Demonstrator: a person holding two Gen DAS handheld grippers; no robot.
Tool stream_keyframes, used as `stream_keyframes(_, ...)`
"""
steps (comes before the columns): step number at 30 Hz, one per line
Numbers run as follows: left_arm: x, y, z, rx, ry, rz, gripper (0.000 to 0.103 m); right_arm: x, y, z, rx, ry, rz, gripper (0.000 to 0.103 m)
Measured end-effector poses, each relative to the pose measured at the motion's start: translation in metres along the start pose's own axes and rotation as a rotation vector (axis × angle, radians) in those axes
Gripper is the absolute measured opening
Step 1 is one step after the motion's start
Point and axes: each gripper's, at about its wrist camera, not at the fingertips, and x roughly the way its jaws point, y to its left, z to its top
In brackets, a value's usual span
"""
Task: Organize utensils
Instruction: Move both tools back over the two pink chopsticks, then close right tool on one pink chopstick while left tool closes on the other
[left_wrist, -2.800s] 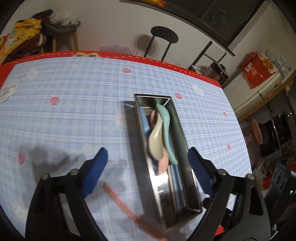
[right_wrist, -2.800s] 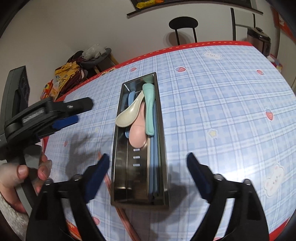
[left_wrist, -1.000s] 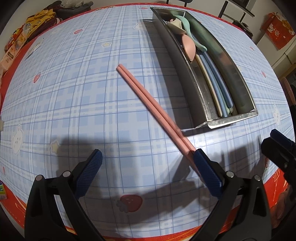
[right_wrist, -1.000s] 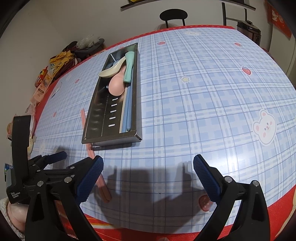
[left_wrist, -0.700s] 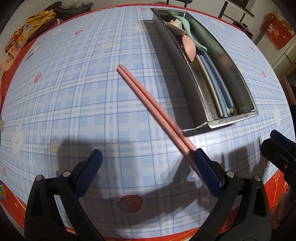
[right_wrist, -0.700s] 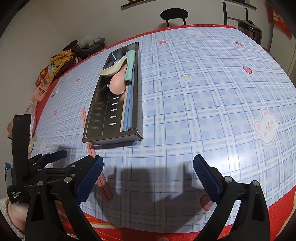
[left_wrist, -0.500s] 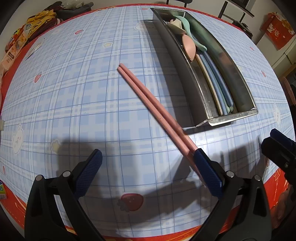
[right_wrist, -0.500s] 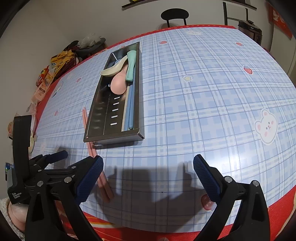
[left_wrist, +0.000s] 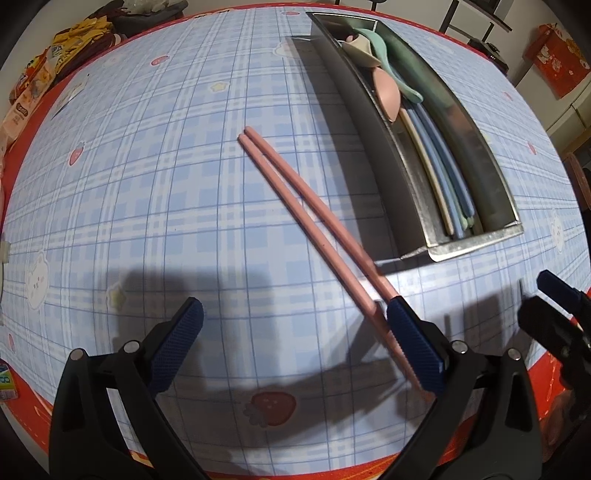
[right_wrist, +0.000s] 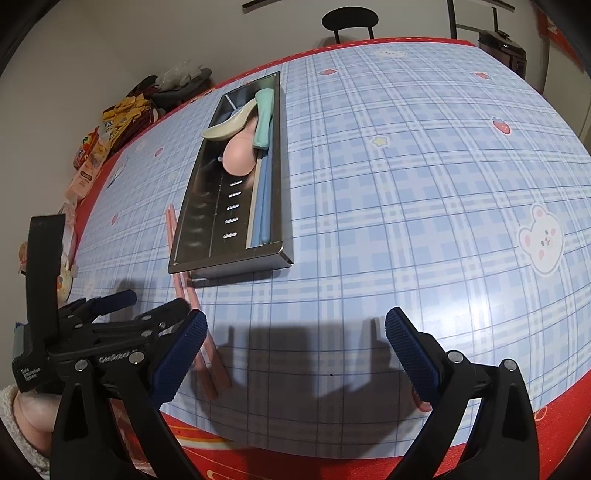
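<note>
Two pink chopsticks (left_wrist: 303, 199) lie side by side on the blue plaid tablecloth, running diagonally past the near left corner of the steel utensil tray (left_wrist: 365, 144). The tray (right_wrist: 192, 218) holds cream, pink and mint spoons (right_wrist: 243, 144) plus blue and cream chopsticks (left_wrist: 439, 177). My left gripper (left_wrist: 295, 332) is open just above the cloth, its right fingertip over the chopsticks' near ends. My right gripper (right_wrist: 295, 343) is open over bare cloth near the table's front edge, to the right of the left gripper (right_wrist: 110, 317). The chopsticks (right_wrist: 177, 280) show partly behind the tray.
Snack packets (right_wrist: 92, 155) and a pile of bags (left_wrist: 85, 33) sit at the table's far left edge. A black stool (right_wrist: 349, 18) stands beyond the far side, and a red box (left_wrist: 557, 62) to the right. A hand (right_wrist: 22, 413) holds the left gripper.
Since 2.8 s ago both grippers pulled back from over the tray toward the table's near edge. Over the last second little has moved; both stay open.
</note>
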Motion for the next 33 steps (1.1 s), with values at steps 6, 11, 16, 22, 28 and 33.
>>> stream_keyframes(6, 0.002, 0.001, -0.001, 0.014, 0.008, 0.027, 0.098, 0.001, 0.000, 0.001, -0.002, 0.016, 0.032, 0.091)
stream_keyframes(11, 0.001, 0.011, -0.006, -0.010, 0.013, 0.035, 0.098, 0.005, 0.006, -0.001, -0.022, 0.036, 0.064, 0.079)
stream_keyframes(16, 0.003, 0.035, -0.014, -0.042, 0.018, 0.042, 0.098, 0.008, 0.016, -0.003, -0.077, 0.046, 0.085, 0.063)
stream_keyframes(22, -0.001, 0.055, -0.022, -0.076, 0.013, 0.050, 0.098, 0.016, 0.035, -0.009, -0.200, 0.058, 0.096, 0.043)
stream_keyframes(28, -0.001, 0.068, -0.023, -0.108, 0.012, 0.058, 0.098, 0.029, 0.061, -0.015, -0.350, 0.072, 0.099, 0.034)
stream_keyframes(33, -0.001, 0.073, -0.026, -0.104, 0.001, 0.059, 0.098, 0.037, 0.073, -0.014, -0.426, 0.064, 0.082, 0.030)
